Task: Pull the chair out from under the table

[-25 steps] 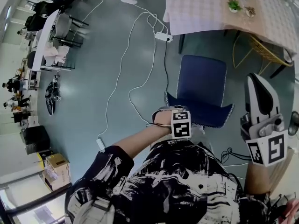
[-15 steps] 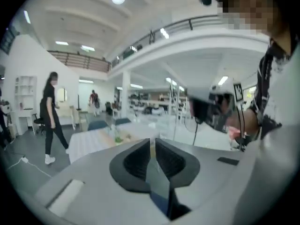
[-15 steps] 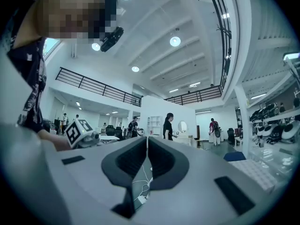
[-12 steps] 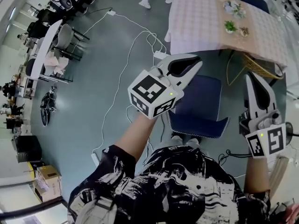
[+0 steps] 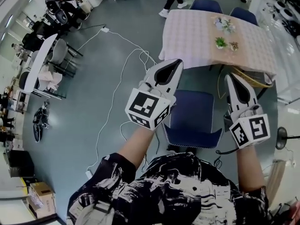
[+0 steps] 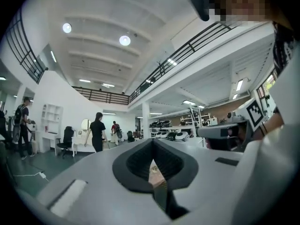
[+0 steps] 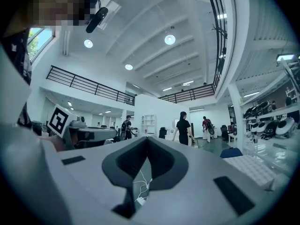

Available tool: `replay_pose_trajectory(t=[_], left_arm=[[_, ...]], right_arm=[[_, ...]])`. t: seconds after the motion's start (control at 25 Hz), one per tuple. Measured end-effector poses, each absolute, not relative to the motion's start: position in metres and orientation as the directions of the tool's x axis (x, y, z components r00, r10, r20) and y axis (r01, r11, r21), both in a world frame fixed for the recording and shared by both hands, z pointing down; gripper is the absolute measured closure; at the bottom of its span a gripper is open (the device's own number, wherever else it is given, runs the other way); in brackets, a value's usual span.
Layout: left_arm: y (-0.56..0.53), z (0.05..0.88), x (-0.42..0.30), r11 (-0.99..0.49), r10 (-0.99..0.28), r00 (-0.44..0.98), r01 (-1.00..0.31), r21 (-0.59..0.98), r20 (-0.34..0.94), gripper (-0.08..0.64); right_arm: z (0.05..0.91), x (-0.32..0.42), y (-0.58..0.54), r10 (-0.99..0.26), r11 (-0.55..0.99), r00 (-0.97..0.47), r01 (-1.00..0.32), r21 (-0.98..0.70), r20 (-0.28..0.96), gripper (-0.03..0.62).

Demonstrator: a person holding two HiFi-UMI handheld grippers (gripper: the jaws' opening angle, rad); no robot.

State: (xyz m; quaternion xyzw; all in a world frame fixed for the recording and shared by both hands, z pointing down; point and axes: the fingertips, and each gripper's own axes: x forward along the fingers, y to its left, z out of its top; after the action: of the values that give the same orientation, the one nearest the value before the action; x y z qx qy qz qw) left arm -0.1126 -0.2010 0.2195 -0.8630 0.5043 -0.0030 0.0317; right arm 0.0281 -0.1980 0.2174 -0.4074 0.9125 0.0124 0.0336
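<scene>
The blue chair (image 5: 194,118) stands on the grey floor just short of the table (image 5: 197,36), which wears a pink checked cloth; the chair's backrest is nearest me. Both grippers are held up level above it, apart from it. My left gripper (image 5: 177,62) hangs over the chair's left side, and its jaws (image 6: 152,142) are shut with nothing between them. Over the chair's right side my right gripper (image 5: 230,77) is also shut and empty (image 7: 146,138).
White cables and a power strip (image 5: 124,64) trail over the floor left of the chair. Two more blue chairs (image 5: 206,4) stand beyond the table, small plants (image 5: 220,42) on it, a yellow wire frame (image 5: 248,78) under its right edge. Desks (image 5: 42,60) line the left.
My left gripper came up from low beside the chair's backrest to level in front of me. The right gripper rose slightly. The head view has tilted further toward the table.
</scene>
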Motion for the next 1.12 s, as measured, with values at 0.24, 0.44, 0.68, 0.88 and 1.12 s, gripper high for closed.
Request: replay_pose_trajectory(t=[0.24, 0.44, 0.68, 0.88, 1.12], left_arm=[[-0.205, 0.235, -0.112, -0.494, -0.869, 0.494, -0.868, -0.054, 0.021, 0.555], [-0.206, 0.234, -0.108, -0.516, -0.857, 0.514, -0.855, -0.06, 0.034, 0.556], [-0.213, 0.234, -0.103, -0.526, -0.85, 0.524, -0.848, -0.062, 0.045, 0.556], [-0.216, 0.24, -0.101, -0.527, -0.85, 0.525, -0.847, -0.064, 0.054, 0.555], [-0.218, 0.242, -0.1, -0.533, -0.846, 0.53, -0.844, -0.063, 0.06, 0.555]], right_arm=[[0.221, 0.03, -0.209, -0.776, 0.629, -0.628, -0.777, -0.006, -0.063, 0.591], [0.22, 0.029, -0.211, -0.786, 0.616, -0.615, -0.788, 0.0, -0.06, 0.591], [0.224, 0.032, -0.216, -0.795, 0.605, -0.605, -0.796, 0.004, -0.051, 0.591], [0.23, 0.035, -0.218, -0.8, 0.598, -0.598, -0.801, 0.004, -0.05, 0.591], [0.23, 0.035, -0.22, -0.801, 0.597, -0.597, -0.802, 0.014, -0.053, 0.591]])
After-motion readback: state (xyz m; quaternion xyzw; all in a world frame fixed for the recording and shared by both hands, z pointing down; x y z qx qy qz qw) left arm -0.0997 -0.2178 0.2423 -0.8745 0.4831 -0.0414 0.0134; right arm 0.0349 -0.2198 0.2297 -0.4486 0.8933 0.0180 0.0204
